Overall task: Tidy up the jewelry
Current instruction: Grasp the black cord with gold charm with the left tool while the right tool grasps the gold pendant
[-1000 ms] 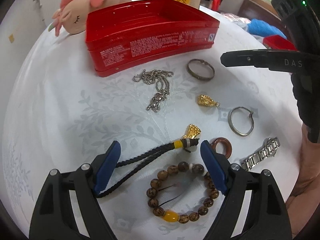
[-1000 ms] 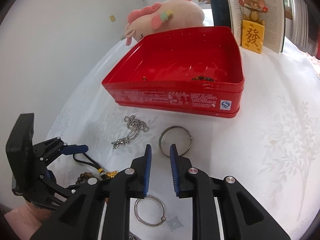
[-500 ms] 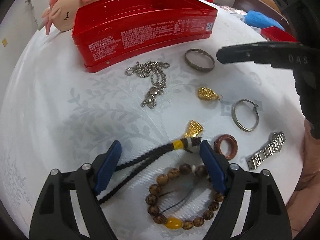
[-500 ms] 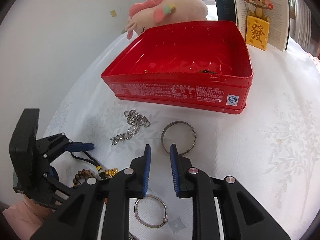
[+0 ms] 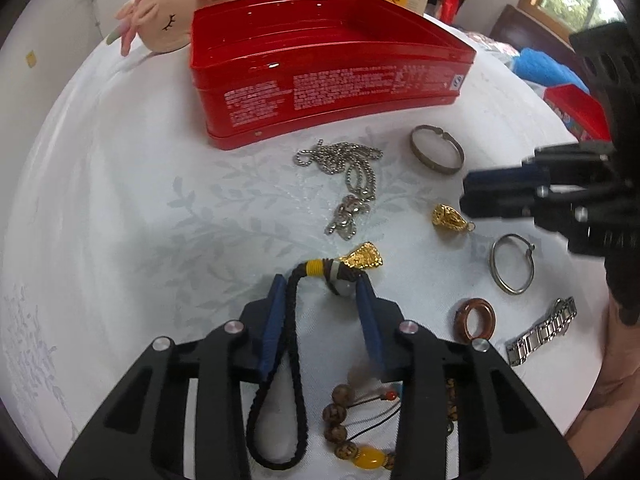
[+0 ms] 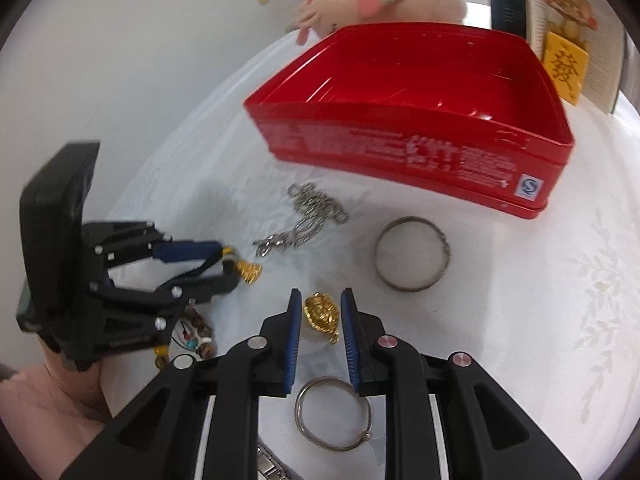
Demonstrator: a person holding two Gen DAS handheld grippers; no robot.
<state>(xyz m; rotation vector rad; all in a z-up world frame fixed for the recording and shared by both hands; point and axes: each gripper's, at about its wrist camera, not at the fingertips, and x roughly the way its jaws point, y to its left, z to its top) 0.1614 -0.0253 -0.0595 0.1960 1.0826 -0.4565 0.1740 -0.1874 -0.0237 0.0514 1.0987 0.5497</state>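
My left gripper (image 5: 320, 284) is closing, and its blue pads press the knotted end of a black braided cord (image 5: 296, 344). The cord's gold charm (image 5: 364, 256) pokes out past the fingertips. In the right wrist view the left gripper (image 6: 228, 264) has the cord between its fingers. My right gripper (image 6: 320, 296) stands narrowly open astride a gold pendant (image 6: 320, 314), with a thin gap on each side. The open red tin (image 6: 400, 152) sits beyond. A silver chain (image 5: 352, 168) and a metal bangle (image 5: 436, 156) lie in front of the tin.
A thin silver hoop (image 6: 334, 416) lies under the right gripper's body. A brown ring (image 5: 476, 320), a steel watch band (image 5: 544, 332) and a wooden bead bracelet (image 5: 340, 428) lie near the table's front edge. A pink plush toy (image 5: 200, 4) rests behind the tin.
The left jaws have narrowed from wide open onto the cord's knotted end. The right gripper has come down and forward from above the bangle to straddle the gold pendant.
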